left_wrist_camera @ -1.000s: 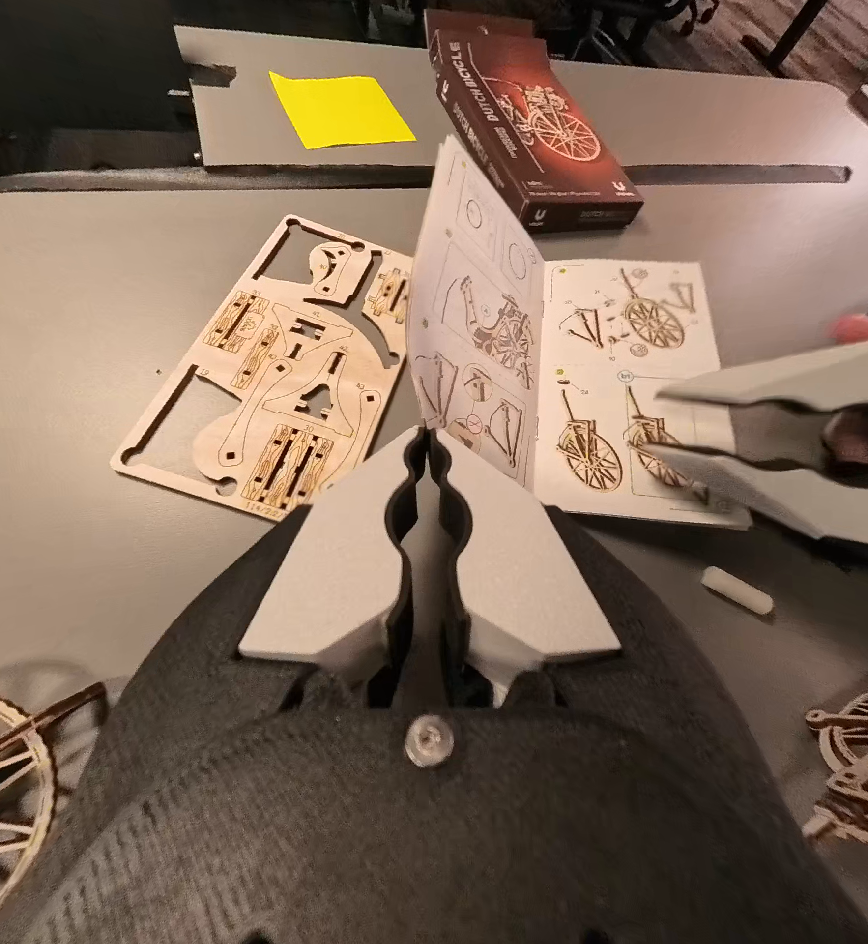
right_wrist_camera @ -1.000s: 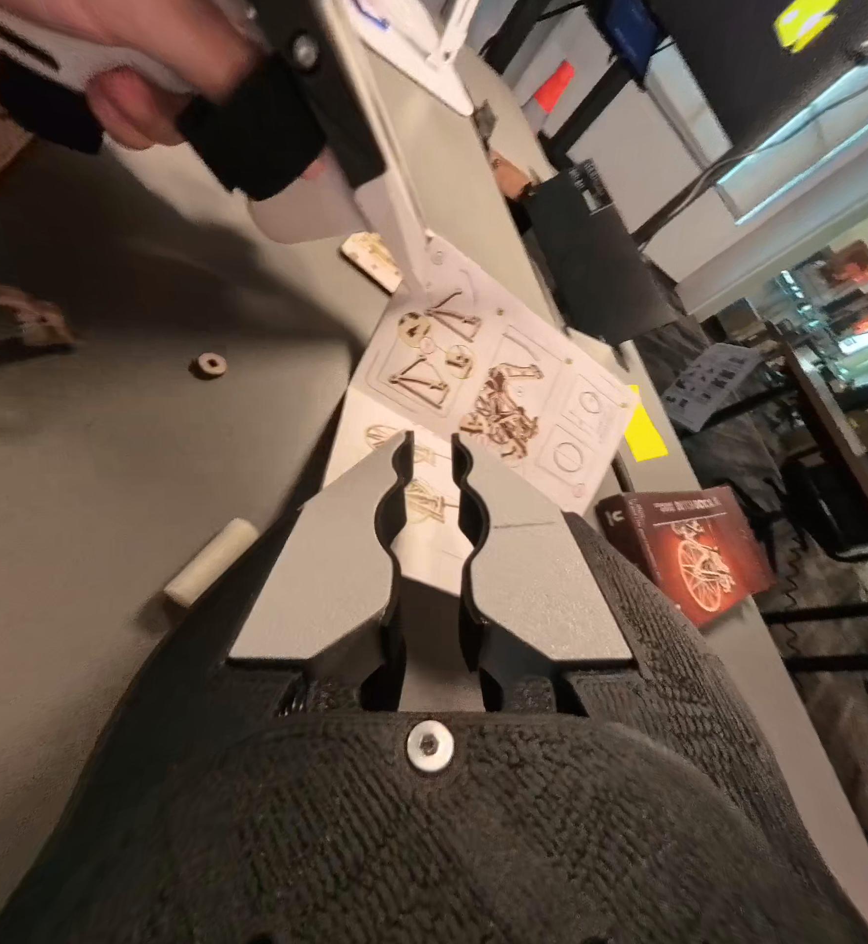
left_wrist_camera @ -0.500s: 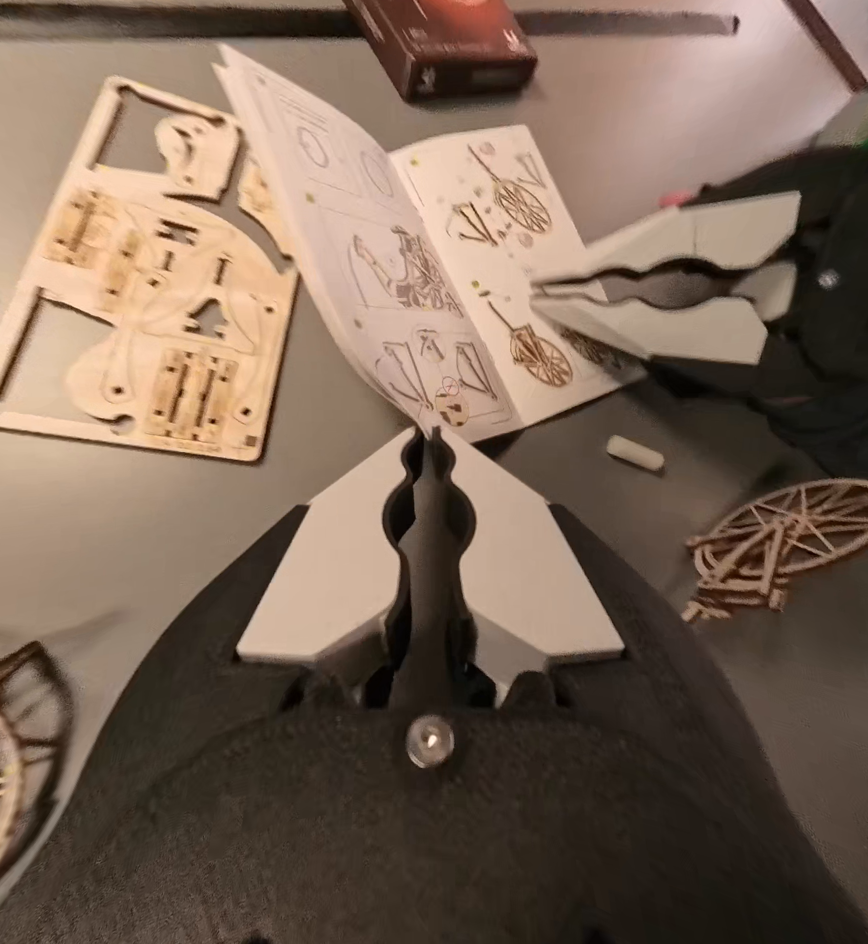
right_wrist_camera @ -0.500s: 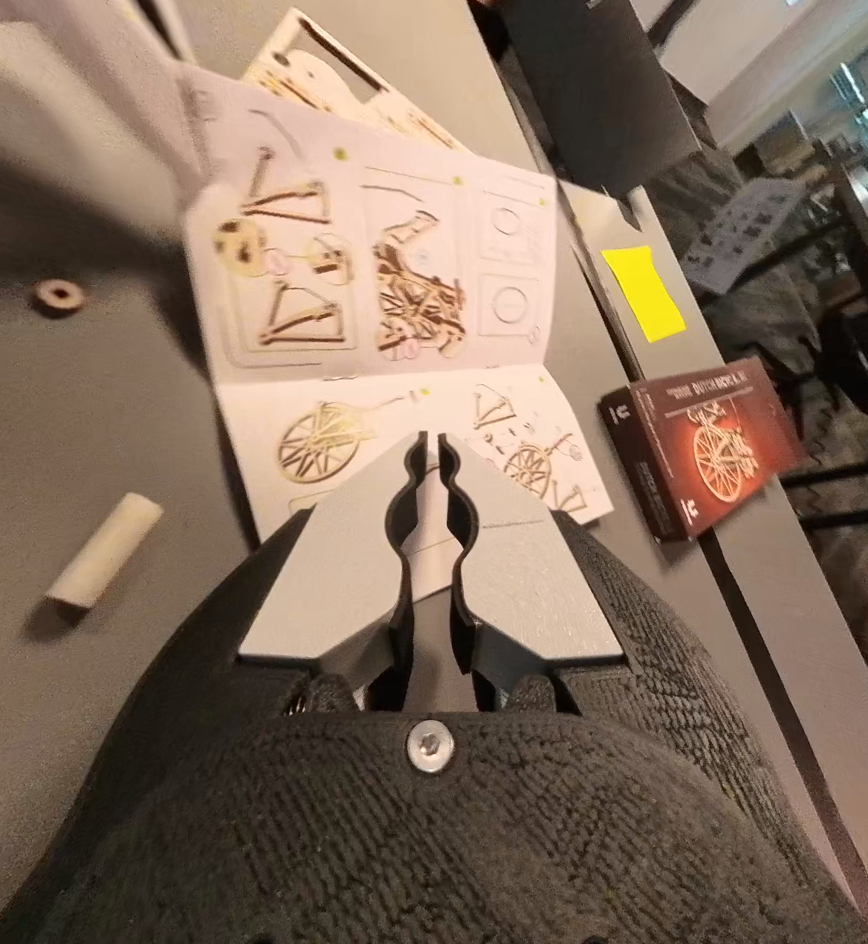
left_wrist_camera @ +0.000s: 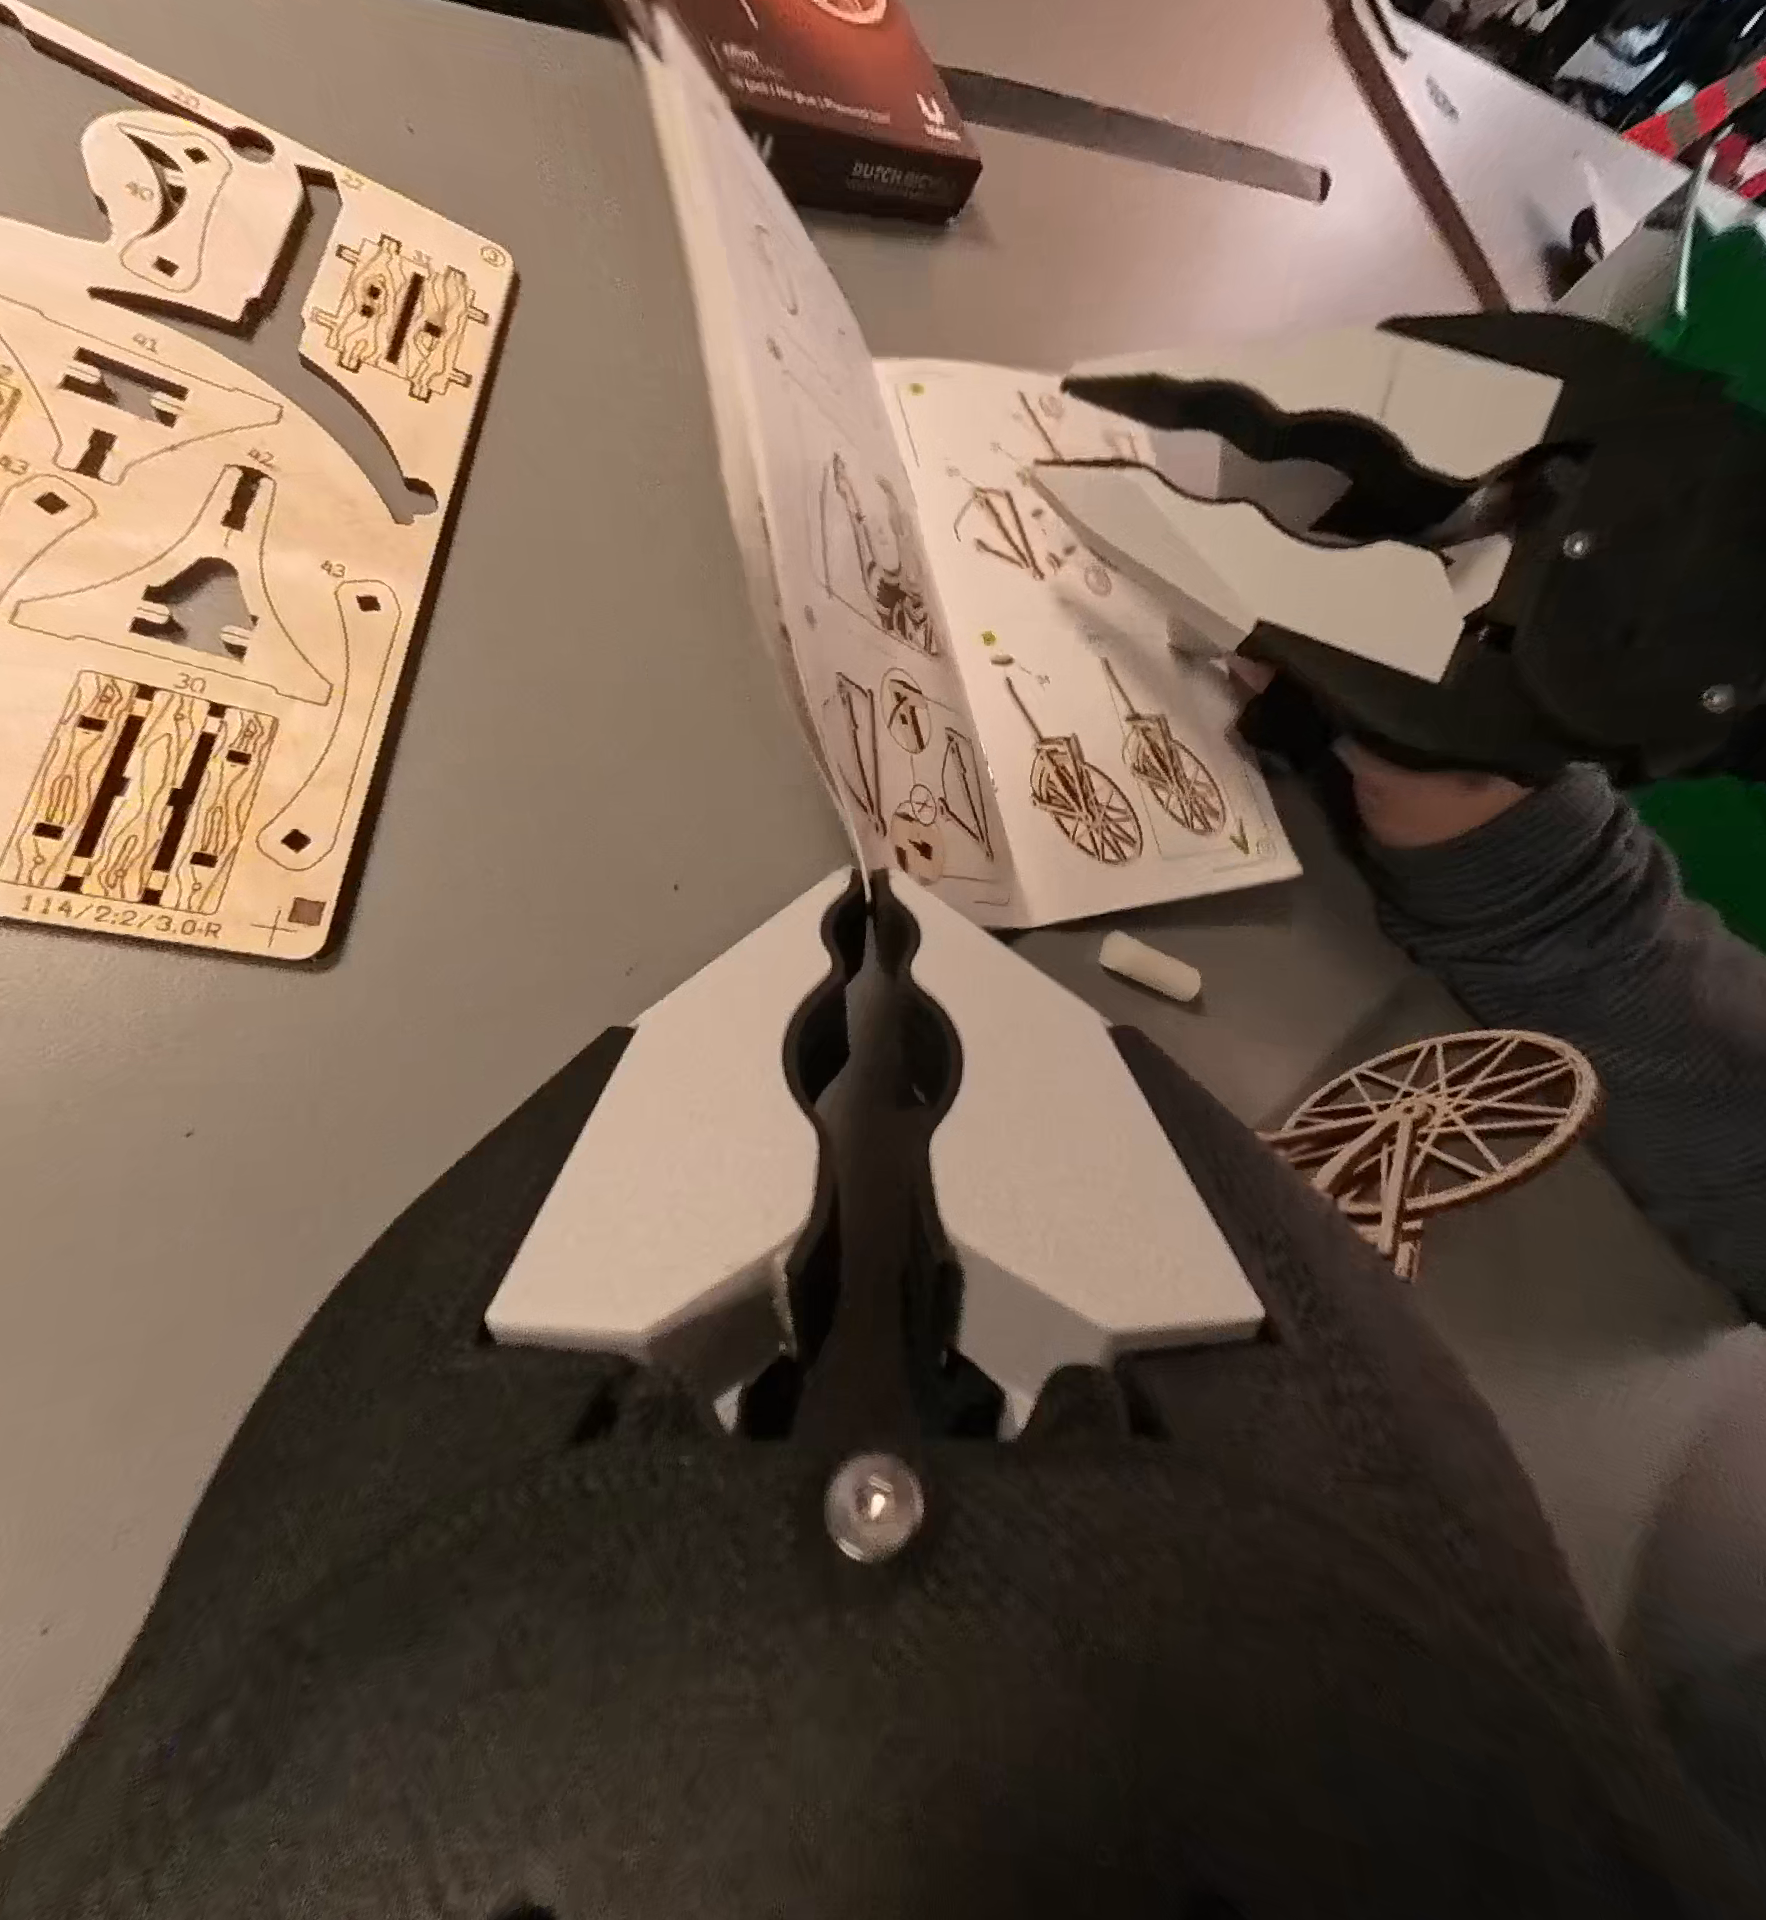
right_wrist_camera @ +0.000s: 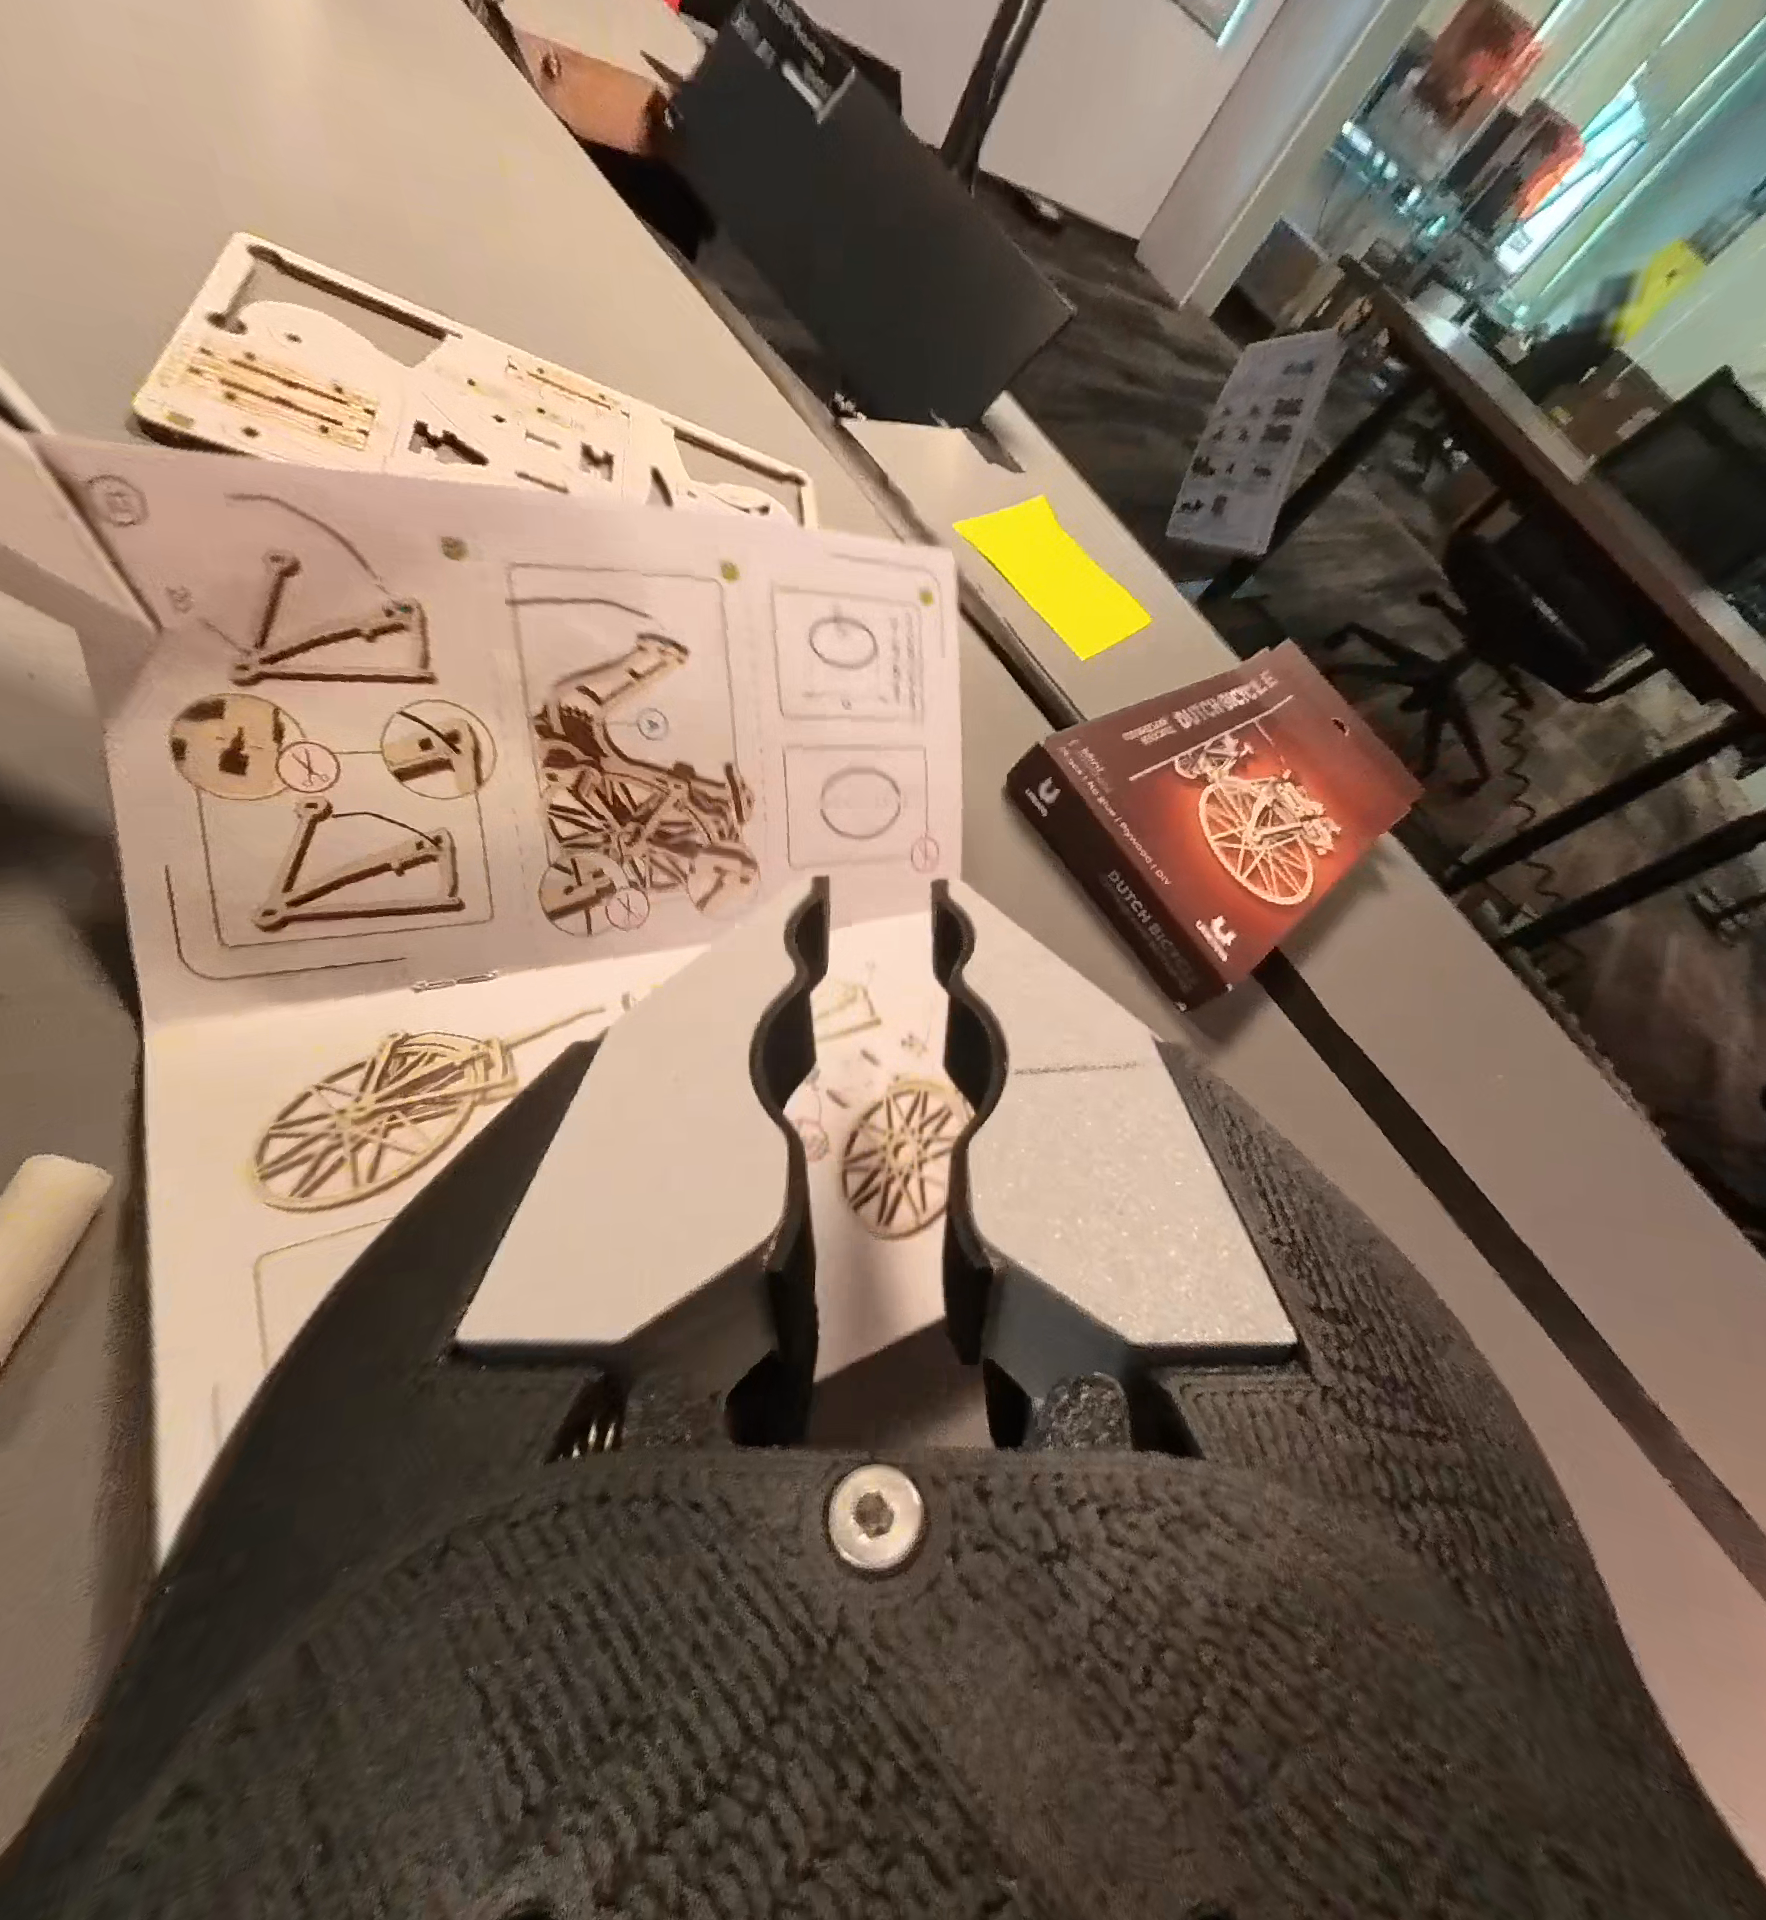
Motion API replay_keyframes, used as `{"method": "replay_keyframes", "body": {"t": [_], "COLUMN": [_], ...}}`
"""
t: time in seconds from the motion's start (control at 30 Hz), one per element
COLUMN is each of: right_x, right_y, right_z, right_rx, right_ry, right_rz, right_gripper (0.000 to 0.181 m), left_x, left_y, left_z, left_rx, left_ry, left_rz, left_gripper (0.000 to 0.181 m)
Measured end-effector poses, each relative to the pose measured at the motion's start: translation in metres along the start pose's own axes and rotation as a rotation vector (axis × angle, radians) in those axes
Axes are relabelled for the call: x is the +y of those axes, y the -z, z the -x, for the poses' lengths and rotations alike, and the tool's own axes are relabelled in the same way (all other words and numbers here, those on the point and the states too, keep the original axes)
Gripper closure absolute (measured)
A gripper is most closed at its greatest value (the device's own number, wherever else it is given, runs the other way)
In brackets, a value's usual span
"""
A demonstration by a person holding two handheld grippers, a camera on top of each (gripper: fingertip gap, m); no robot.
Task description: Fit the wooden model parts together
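Left gripper (left_wrist_camera: pixel 871 891): fingers pressed together at the tips, pinching the lower corner of a raised page of the instruction booklet (left_wrist_camera: pixel 1066 665). The page stands up from the fold; the other half lies flat on the grey table (left_wrist_camera: pixel 567 582).

Right gripper (right_wrist_camera: pixel 879 888): fingers parted with a clear gap, nothing between them. It hovers over the flat half of the booklet (right_wrist_camera: pixel 505 727), tips near the fold. In the left wrist view it (left_wrist_camera: pixel 1050 431) comes in from the right above the flat page, held by a hand with a grey sleeve (left_wrist_camera: pixel 1627 997).

Wooden parts: the parts sheet (left_wrist_camera: pixel 152 540) lies flat on the table left of the booklet, well apart from both grippers, with several cut-outs already empty. From the right wrist it (right_wrist_camera: pixel 422 405) shows beyond the raised page.

Left wrist view only: an assembled wooden wheel (left_wrist_camera: pixel 1440 1132) on the table, right of the left gripper, below the sleeve.

Right wrist view only: a yellow note (right_wrist_camera: pixel 1050 574) past the booklet, and the whole front of the dark red box (right_wrist_camera: pixel 1222 821) at the table edge. The left view catches only the box's (left_wrist_camera: pixel 837 94) near end, behind the raised page.

Both views: a small white stick (left_wrist_camera: pixel 1149 966) (right_wrist_camera: pixel 11 1268) on the table just beside the booklet's near edge.
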State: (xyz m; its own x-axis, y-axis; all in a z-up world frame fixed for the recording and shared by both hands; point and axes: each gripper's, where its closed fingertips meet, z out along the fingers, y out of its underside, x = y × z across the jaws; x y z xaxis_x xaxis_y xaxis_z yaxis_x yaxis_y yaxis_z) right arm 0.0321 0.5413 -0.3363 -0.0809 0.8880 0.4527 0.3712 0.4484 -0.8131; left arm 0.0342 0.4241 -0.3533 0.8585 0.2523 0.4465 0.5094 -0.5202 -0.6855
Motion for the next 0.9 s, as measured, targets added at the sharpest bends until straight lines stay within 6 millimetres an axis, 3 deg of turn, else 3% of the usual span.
{"method": "replay_keyframes", "body": {"t": [0.23,0.47,0.7,0.9], "right_x": [-0.021,-0.031,-0.028,-0.029], "right_y": [0.01,0.01,0.009,0.007], "right_z": [-0.004,0.037,0.063,0.056], "right_rx": [0.049,-0.144,-0.246,-0.211], "right_ry": [0.04,0.146,0.233,0.179], "right_rz": [-0.125,-0.19,-0.162,-0.145], "right_gripper": [0.16,0.159,0.156,0.162], "left_x": [-0.022,-0.044,-0.041,-0.027], "left_y": [0.009,0.024,0.013,-0.006], "left_z": [0.018,0.039,0.014,-0.023], "left_rx": [-0.042,-0.096,-0.018,0.133], "left_ry": [0.061,0.159,0.176,0.216], "left_rz": [-0.157,-0.358,-0.361,-0.291], "left_gripper": [0.181,0.181,0.181,0.181]}}
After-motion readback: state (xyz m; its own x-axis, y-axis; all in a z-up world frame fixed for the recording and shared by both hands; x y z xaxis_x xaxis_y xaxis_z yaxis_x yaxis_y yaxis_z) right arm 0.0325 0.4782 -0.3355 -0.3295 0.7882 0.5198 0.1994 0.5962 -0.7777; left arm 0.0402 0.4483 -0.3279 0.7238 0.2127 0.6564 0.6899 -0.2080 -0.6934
